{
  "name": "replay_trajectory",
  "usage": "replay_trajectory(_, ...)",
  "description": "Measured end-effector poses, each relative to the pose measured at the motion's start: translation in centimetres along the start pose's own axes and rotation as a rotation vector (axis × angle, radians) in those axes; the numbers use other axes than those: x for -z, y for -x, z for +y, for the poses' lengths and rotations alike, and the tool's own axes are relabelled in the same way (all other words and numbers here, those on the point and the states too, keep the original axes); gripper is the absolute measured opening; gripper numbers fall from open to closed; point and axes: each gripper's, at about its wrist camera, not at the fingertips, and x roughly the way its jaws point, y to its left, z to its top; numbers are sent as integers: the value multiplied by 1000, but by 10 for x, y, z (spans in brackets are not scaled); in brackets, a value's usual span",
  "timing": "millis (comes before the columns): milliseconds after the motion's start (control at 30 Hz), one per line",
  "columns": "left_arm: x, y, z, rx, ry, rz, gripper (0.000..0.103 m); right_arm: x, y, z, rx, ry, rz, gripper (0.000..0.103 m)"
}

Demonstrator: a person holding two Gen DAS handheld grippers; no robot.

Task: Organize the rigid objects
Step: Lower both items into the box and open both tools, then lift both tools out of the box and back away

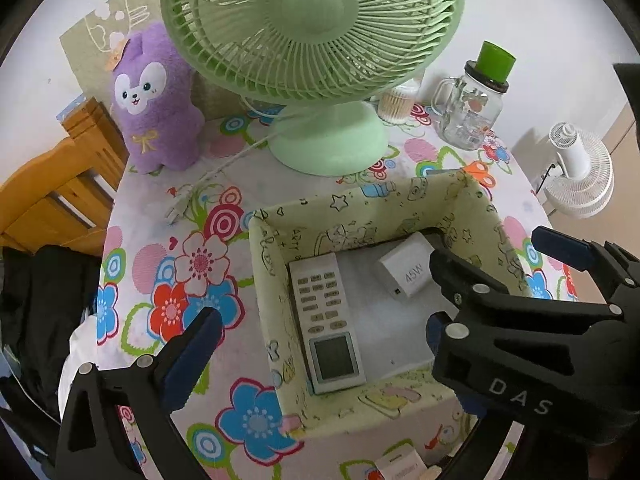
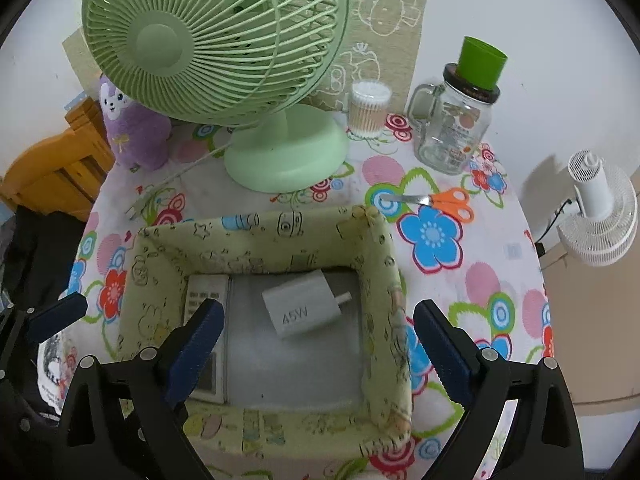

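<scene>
Fabric bin [image 2: 384,264] on floral surface [image 2: 500,272] already holds white charger [image 2: 306,310] and remote [image 1: 326,320]. Right hand-held gripper [image 2: 316,356] spread wide above bin, empty. Left hand-held gripper [image 1: 324,356] wide open too, nothing held. Orange scissors [image 2: 440,200] lie outside, just beyond bin's far corner: likely next. Approach from above, close across handles, clear rim before lowering.

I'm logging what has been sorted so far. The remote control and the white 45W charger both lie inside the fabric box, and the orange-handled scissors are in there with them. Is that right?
Not quite. The scissors lie outside on the flowered tablecloth, beyond the fabric box, as the right wrist view shows. The remote control and the charger are inside.
</scene>
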Motion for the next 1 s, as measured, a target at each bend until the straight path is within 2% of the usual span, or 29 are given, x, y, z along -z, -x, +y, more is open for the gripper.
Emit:
replay_trajectory(800, 36, 63, -26, -11, 1, -67, 103, 42, 80, -16, -18, -4, -77, 98)
replay_trajectory(1000, 44, 79, -31, -37, 6, -89, 103, 51, 97, -15, -27, 8, -102, 98)
